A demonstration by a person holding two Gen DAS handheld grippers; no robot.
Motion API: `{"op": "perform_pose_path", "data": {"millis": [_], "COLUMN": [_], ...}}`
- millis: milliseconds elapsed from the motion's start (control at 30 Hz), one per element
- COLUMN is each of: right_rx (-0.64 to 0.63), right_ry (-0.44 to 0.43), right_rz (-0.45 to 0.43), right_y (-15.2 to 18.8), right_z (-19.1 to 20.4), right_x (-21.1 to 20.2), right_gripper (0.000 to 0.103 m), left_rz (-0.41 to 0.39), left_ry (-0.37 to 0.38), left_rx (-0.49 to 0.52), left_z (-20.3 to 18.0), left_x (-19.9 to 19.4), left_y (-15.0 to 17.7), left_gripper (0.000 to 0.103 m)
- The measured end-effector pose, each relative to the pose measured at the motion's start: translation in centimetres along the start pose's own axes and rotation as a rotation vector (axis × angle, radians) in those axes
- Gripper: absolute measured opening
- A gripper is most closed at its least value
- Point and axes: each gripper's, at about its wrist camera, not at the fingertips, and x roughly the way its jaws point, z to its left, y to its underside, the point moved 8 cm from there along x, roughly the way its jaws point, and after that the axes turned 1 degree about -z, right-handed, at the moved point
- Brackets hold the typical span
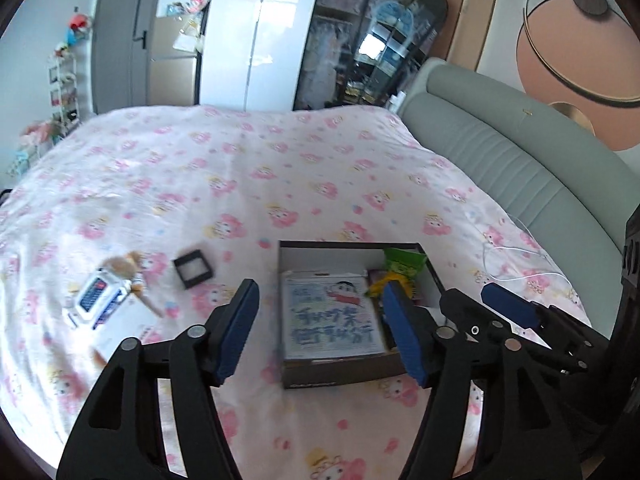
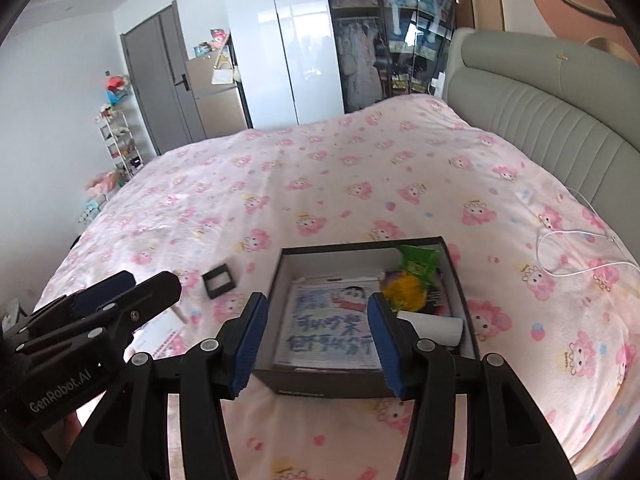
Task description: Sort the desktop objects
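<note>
A dark cardboard box (image 1: 344, 376) (image 2: 320, 388) sits on the pink bed. Inside lie a cartoon notebook (image 1: 330, 320) (image 2: 326, 330), a green packet (image 1: 402, 262) (image 2: 418, 262), a yellow item (image 2: 404, 290) and a white cylinder (image 2: 436, 326). Left of the box rest a small black square frame (image 1: 193, 268) (image 2: 219, 279), a blue-and-white pack (image 1: 98, 300), a small plush toy (image 1: 130, 266) and a white card (image 1: 124, 330). My left gripper (image 1: 324, 332) hovers open over the box's near left part. My right gripper (image 2: 318, 344) hangs open above the box's front, nothing between its fingers.
A white cable (image 1: 516, 260) (image 2: 576, 248) trails on the sheet right of the box. The grey padded headboard (image 1: 520, 168) (image 2: 540, 120) borders the bed on the right. Wardrobes (image 1: 260, 32) and a shelf rack (image 2: 120, 148) stand beyond the bed.
</note>
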Motion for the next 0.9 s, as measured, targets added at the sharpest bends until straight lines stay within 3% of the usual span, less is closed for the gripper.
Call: {"op": "perform_pose_path", "data": {"millis": [133, 333, 500, 633, 900], "right_rx": [-0.007, 0.012, 0.021, 0.037, 0.019], "right_ry": [-0.001, 0.03, 0.051, 0.073, 0.121], "right_rz": [-0.016, -0.061, -0.071, -0.068, -0.081], "right_y": [0.6, 2.3, 4.3, 5.7, 7.7], "right_z": [1.5, 2.2, 2.2, 1.3, 0.4], "right_x": [-1.3, -4.1, -6.1, -7.4, -9.8], "right_gripper": [0.048, 0.057, 0.059, 0.074, 0.074], "left_rz": [-0.039, -0.065, -0.077, -0.08, -0.098], "left_ry": [-0.043, -0.067, -0.079, -0.074, -0.091], "left_rx": [0.012, 0.004, 0.019, 0.028, 0.06], "left_z": [1.4, 2.3, 2.0, 1.5, 0.2], "left_x": [-2.8, -5.8, -7.3, -8.3, -9.6], "left_y": [0.6, 2.3, 4.0, 5.2, 7.3], "left_gripper": [0.081, 0.098, 0.101, 0.102, 0.102]}}
